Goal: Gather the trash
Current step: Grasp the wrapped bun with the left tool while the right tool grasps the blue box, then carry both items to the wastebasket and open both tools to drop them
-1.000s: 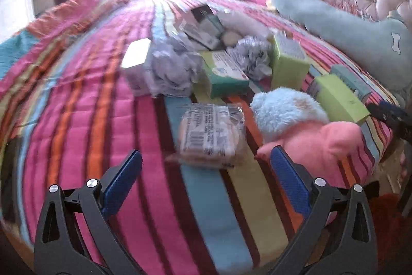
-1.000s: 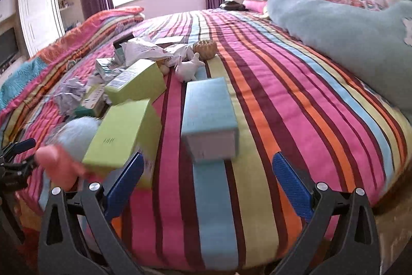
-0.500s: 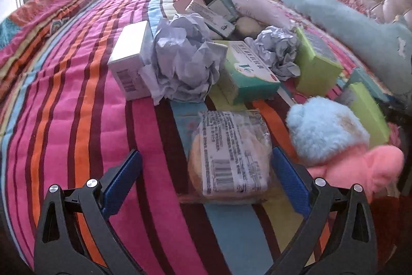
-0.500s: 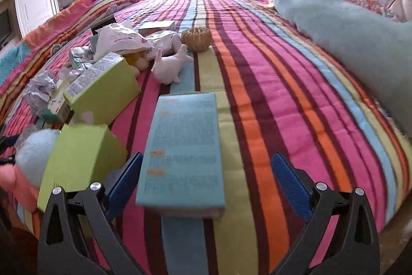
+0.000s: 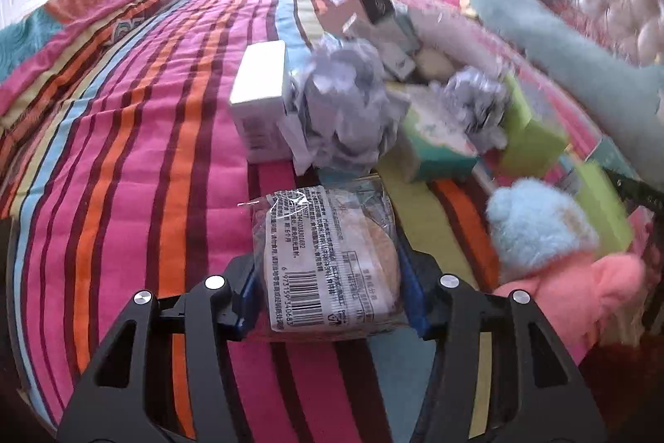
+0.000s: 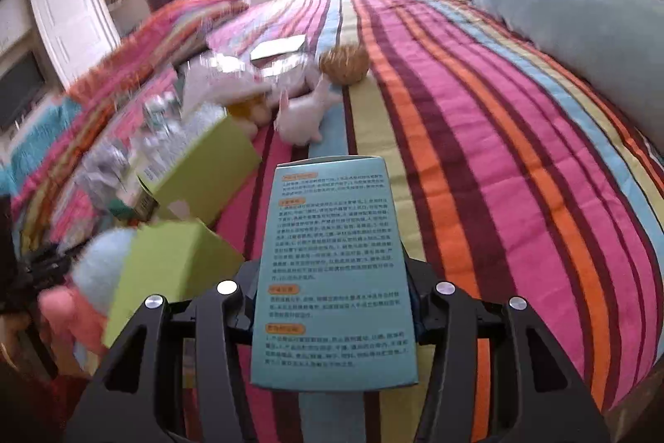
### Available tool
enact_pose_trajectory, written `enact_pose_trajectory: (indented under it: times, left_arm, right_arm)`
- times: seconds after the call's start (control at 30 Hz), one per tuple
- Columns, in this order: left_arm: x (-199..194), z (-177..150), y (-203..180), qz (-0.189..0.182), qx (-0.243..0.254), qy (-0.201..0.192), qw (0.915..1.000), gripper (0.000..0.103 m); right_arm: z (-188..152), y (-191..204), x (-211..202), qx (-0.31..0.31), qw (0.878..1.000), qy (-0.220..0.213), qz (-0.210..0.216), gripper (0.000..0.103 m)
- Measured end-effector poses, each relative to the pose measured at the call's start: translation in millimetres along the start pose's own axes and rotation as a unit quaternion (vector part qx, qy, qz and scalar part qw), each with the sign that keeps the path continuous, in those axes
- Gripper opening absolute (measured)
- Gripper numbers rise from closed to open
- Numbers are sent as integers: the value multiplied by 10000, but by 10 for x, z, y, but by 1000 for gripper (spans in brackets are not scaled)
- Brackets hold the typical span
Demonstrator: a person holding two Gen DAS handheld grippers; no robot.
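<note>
My left gripper (image 5: 330,291) is shut on a clear plastic bread packet (image 5: 328,260) with a barcode label, on the striped bedspread (image 5: 137,169). Behind it lie crumpled grey paper (image 5: 344,111), a white box (image 5: 259,98), a teal box (image 5: 440,142) and a lime box (image 5: 531,135). My right gripper (image 6: 332,302) is shut on a light blue box (image 6: 334,268) with printed text, lying lengthwise between the jaws. Lime boxes (image 6: 166,272) lie to its left.
A blue and pink plush toy (image 5: 552,248) lies right of the left gripper, at the bed edge. A long teal pillow (image 6: 572,23) lies along the headboard. A white plush rabbit (image 6: 303,115), a woven ball (image 6: 344,63) and wrappers (image 6: 224,81) lie ahead on the striped bedspread (image 6: 477,119).
Both grippers moved forward and closed: the left onto the bread packet, the right onto the light blue box. Both were open a second ago.
</note>
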State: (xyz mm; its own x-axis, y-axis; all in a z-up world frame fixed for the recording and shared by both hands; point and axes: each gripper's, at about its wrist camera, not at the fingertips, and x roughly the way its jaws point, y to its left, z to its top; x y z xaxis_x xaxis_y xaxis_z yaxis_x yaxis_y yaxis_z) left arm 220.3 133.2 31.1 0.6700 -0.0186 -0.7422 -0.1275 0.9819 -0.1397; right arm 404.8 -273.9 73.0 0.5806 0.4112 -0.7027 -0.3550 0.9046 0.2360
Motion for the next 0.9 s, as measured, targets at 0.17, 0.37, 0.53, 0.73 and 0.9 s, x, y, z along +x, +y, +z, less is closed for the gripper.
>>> enact_pose_trajectory:
  times: [0.17,0.37,0.53,0.73,0.9]
  left_arm:
    - [-673,-116,-174,-497,73,-599,9969,54]
    - [-1438,-1121,-620,-1399,420,-452,9882,54]
    - [-1033,-2284,-753,-1713,72,1112,9789,54]
    - [-114,-3108,-792,-1415,-141,2545,9566,54]
    - [166,-3208,-766,-1188,-148,2810,9522,54]
  right_arm:
    - [-154,289,-681,-359,9970,-481,491,47]
    - [-1356,698,-1245,-435,9882,61,1464,47]
    - [-2371,823,-776,-30,9745,1616,1556,47]
    - [-3042,854,72,-90,9519,2855,1108,47]
    - [-3159,915,291,-222,9461,3067,1020,48]
